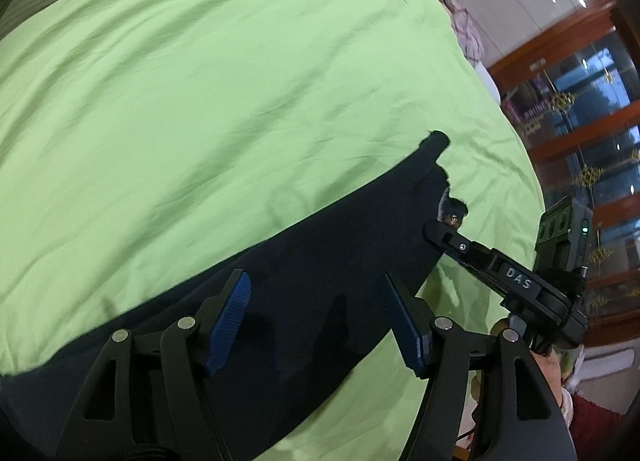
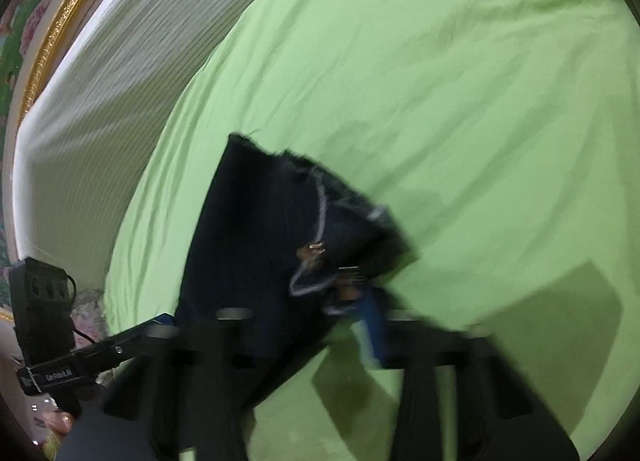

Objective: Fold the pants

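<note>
Lying across a wrinkled green sheet, the dark navy pants stretched from the lower left toward the middle of the bed in the left wrist view. The left gripper hovered over the cloth with its jaws wide apart, the blue pads holding nothing, and both fingers cast shadows on the fabric below. Farther along, the right gripper reached in from the right side and met the waist end of the pants, where a bit of metal hardware showed; from this angle its tips seemed pressed onto the cloth.

In the right wrist view the picture was blurred. The pants rose up from the sheet toward the camera, the waistband edge with pale stitching bunched at the right gripper. A blue pad sat against that bunched fabric, so the jaws looked closed on the pants. The left gripper showed at the lower left beside the cloth. A white ribbed cover lay beyond the sheet.
</note>
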A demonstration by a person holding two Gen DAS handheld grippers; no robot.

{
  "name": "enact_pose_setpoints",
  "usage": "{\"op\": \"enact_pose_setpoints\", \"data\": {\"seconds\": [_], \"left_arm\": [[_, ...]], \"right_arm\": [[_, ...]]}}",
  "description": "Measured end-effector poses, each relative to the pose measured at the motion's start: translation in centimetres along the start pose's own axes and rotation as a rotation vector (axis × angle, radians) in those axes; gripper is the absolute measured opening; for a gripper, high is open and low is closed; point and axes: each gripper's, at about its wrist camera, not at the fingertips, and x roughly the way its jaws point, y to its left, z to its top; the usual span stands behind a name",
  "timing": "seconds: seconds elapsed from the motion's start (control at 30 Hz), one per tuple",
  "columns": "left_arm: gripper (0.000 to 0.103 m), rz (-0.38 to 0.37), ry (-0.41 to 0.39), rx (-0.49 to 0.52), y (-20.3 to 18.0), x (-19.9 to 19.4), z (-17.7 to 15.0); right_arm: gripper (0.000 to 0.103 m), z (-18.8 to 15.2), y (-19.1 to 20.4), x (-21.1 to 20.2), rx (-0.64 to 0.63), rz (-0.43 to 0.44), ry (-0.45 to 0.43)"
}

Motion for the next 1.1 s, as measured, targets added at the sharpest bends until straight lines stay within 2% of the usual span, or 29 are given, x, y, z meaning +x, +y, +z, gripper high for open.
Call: {"op": "enact_pose_setpoints", "data": {"seconds": [0.17,0.27,0.37,0.5,0.53,0.6,0.67,0.73,0.83,0.93,1.1], "left_arm": [[0.071,-0.019,0.050,0.108,-2.5,2.5,2.5],[0.076,-0.025,0.070,0.177,-3.9,4.0,3.8],[0.075,-0.063,0.148,0.242,-5.0,6.4,5.5],[0.055,-0.125,0.219,0.285,-6.1,8.8,7.3],[0.047,-0.143,0.229,0.298,-6.4,9.2,7.6],[0.039,-0.164,0.254,0.306,-6.8,10.1,8.2],[0.036,-0.189,0.275,0.301,-7.1,10.8,8.7],[0.026,-0.201,0.278,0.315,-7.5,11.1,9.1],[0.019,-0.188,0.267,0.367,-8.6,11.0,9.0],[0.015,-0.212,0.241,0.361,-8.9,10.1,8.9],[0.014,-0.265,0.163,0.344,-8.3,5.9,8.8]], "right_arm": [[0.013,0.2,-1.7,-0.9,0.031,0.064,-0.015],[0.013,0.0,-2.5,-0.9,0.055,0.085,-0.017],[0.013,-0.2,-3.3,-0.7,0.067,0.109,-0.014],[0.013,-0.2,-4.0,-0.4,0.069,0.128,-0.014],[0.013,-0.2,-4.0,-0.3,0.067,0.130,-0.013],[0.013,-0.2,-4.4,-0.5,0.064,0.136,-0.010],[0.012,-0.2,-4.4,-0.4,0.058,0.138,-0.009],[0.012,-0.2,-4.3,-0.5,0.055,0.142,-0.011],[0.012,0.0,-3.9,-0.6,0.038,0.146,-0.017],[0.012,0.2,-3.2,-1.2,0.002,0.159,-0.026],[0.012,0.5,-1.1,-2.7,-0.080,0.240,-0.046]]}}
